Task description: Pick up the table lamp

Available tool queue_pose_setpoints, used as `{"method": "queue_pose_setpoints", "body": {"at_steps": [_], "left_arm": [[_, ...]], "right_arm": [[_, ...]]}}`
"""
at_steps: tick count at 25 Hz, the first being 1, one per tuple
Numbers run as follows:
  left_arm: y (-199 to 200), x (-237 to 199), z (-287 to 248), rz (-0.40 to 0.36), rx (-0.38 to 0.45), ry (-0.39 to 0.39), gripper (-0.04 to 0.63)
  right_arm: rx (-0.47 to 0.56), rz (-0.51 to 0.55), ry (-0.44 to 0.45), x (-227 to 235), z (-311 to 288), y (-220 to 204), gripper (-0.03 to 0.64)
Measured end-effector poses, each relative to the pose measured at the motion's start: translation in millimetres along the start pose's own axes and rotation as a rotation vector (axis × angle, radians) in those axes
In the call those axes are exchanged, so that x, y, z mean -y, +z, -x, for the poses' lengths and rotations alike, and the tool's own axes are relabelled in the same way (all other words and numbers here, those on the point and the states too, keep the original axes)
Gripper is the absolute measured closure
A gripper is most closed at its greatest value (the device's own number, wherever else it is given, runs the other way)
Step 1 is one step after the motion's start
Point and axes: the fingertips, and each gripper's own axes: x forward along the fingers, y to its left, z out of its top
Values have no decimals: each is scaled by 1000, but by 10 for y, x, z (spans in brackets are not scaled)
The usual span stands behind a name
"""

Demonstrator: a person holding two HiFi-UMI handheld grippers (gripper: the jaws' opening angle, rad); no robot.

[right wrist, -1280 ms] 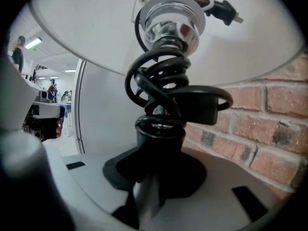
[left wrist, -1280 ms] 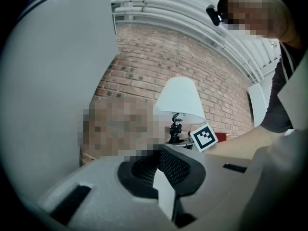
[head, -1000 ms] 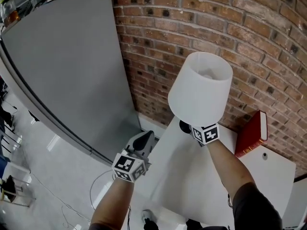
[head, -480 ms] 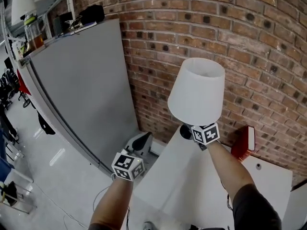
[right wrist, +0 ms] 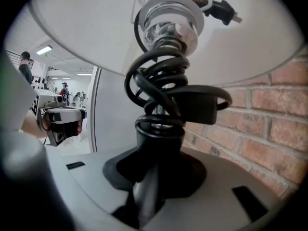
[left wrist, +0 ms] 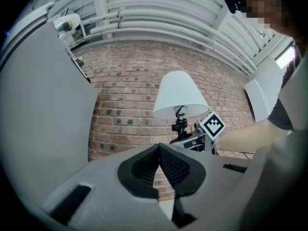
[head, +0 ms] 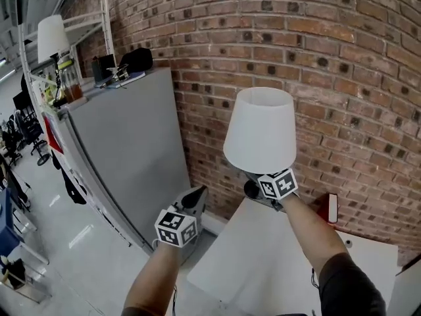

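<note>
The right gripper holds the table lamp up in the air.
Its jaws are closed partway, squeezing the lamp's black stem, where a black cord is wound round and round. The white shade sits above them, in front of the brick wall and over the white table. The left gripper has its jaws pressed together with nothing in them, near a grey cabinet. Each gripper's cube shows black and white squares.
</note>
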Motion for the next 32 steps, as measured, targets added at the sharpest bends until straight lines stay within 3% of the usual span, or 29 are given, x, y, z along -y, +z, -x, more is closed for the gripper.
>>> {"method": "queue_pose_setpoints", "body": {"at_steps": [20, 25, 32], "left_arm": [[1734, 149, 54, -69, 44, 13, 592], [2022, 196, 89, -105, 14, 21, 592], [2231, 218, 147, -88, 3, 25, 592]], "right_arm": [[35, 62, 79, -162, 705, 1666, 509], [50, 50, 97, -216, 855, 1973, 509], [72, 40, 101, -230, 1003, 2287, 509]]}}
